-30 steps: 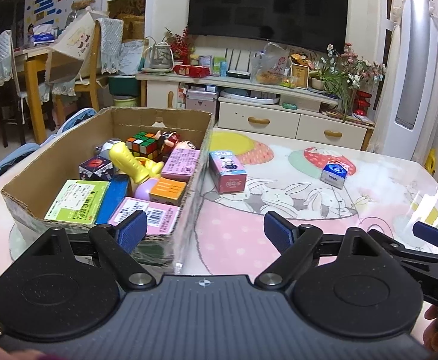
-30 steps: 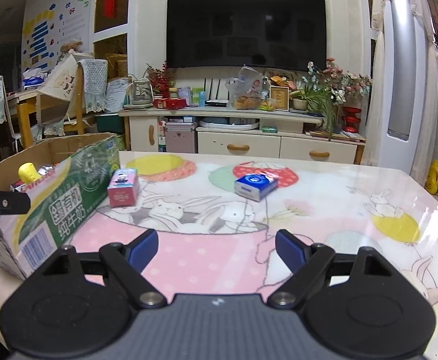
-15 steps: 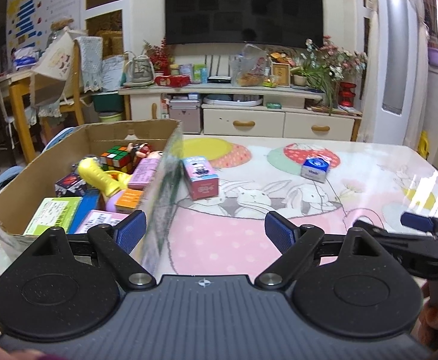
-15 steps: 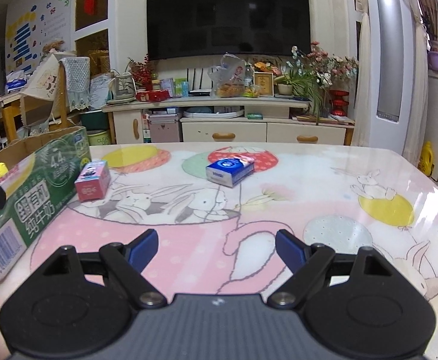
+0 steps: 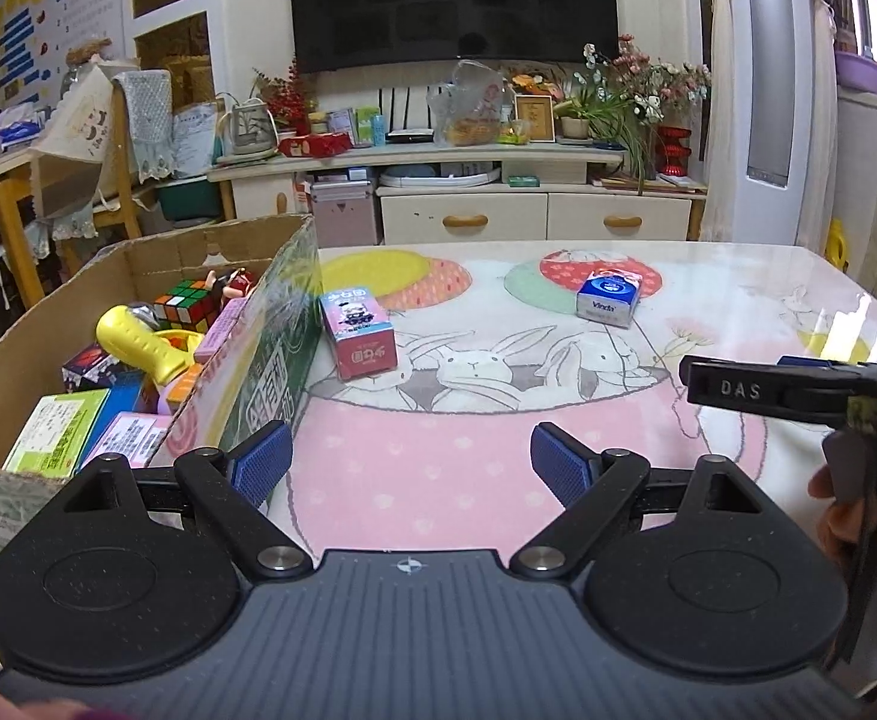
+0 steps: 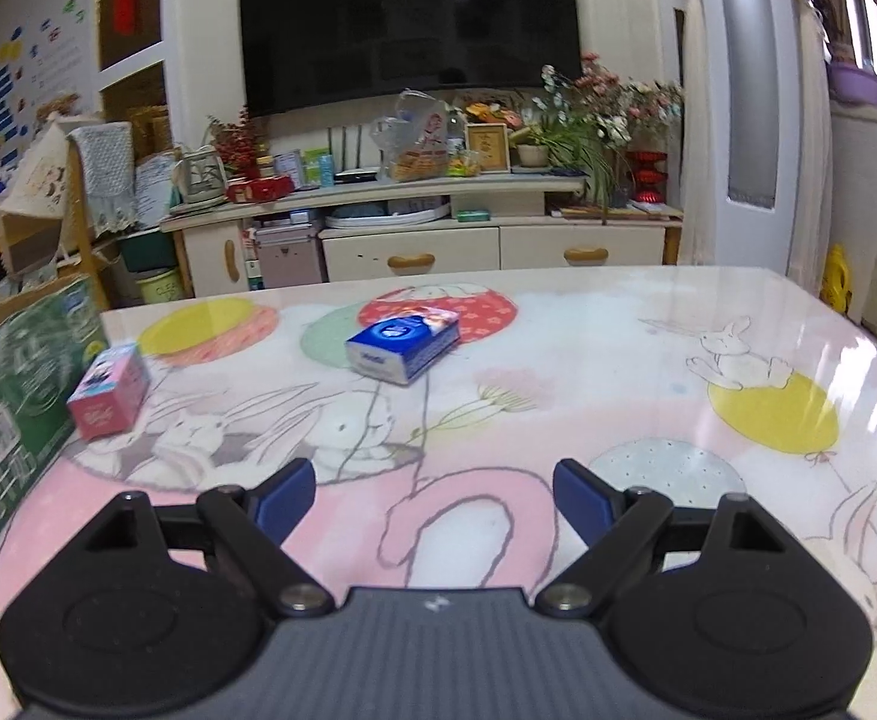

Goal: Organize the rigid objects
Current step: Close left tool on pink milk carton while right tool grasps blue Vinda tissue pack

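Note:
A cardboard box (image 5: 270, 324) on the table's left holds a Rubik's cube (image 5: 183, 300), a yellow toy (image 5: 138, 342) and several small cartons. A pink carton (image 5: 357, 336) stands on the table right beside the box; it also shows in the right wrist view (image 6: 108, 399). A blue tissue pack (image 5: 609, 298) lies farther right, also in the right wrist view (image 6: 402, 345). My left gripper (image 5: 408, 465) is open and empty, near the box's front corner. My right gripper (image 6: 432, 501) is open and empty above the table; its side shows in the left wrist view (image 5: 786, 387).
The table (image 6: 708, 420) has a glossy cartoon-rabbit cloth. Beyond its far edge stand a TV cabinet (image 5: 468, 192) with clutter and a plant (image 5: 630, 102). Chairs (image 5: 132, 138) stand at the back left. The box's green printed wall (image 6: 12, 402) borders the right view's left edge.
Both grippers have swung to the right, away from the box. The pink carton and tissue pack now sit more central in view. Nothing was picked up.

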Motion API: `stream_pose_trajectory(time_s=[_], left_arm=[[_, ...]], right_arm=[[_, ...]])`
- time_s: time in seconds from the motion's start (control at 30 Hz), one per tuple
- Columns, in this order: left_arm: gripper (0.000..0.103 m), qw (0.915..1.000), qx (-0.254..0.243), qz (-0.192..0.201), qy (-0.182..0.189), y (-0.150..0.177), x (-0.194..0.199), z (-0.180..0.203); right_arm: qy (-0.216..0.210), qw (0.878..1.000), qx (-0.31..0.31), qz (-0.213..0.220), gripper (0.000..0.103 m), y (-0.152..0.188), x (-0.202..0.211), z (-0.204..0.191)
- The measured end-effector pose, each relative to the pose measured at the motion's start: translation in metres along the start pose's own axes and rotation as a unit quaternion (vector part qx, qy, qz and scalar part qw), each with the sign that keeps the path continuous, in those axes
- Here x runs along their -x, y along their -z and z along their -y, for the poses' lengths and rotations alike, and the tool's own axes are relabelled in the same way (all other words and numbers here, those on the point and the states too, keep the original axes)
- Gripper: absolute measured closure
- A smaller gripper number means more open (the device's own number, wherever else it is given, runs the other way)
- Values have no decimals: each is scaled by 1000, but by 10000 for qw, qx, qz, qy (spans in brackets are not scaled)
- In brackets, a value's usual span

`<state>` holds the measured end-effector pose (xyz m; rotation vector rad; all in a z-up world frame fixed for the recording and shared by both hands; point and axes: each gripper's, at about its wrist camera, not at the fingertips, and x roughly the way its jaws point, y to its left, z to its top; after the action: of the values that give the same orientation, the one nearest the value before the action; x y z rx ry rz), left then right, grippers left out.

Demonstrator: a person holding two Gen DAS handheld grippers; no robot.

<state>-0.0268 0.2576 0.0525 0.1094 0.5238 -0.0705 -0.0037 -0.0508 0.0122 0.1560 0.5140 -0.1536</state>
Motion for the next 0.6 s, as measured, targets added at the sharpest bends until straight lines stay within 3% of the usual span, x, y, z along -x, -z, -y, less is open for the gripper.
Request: stream_pose_trajectory(time_s=[0.23, 0.6], left_arm=[[0, 9996, 70, -159, -208, -8, -31, 19], [0, 9958, 394, -275, -776, -30, -109, 39]], right_arm=[[-62, 9997, -133, -219, 14, -8, -40, 4], [-193, 9990, 315, -257, 11, -34, -92, -5]])
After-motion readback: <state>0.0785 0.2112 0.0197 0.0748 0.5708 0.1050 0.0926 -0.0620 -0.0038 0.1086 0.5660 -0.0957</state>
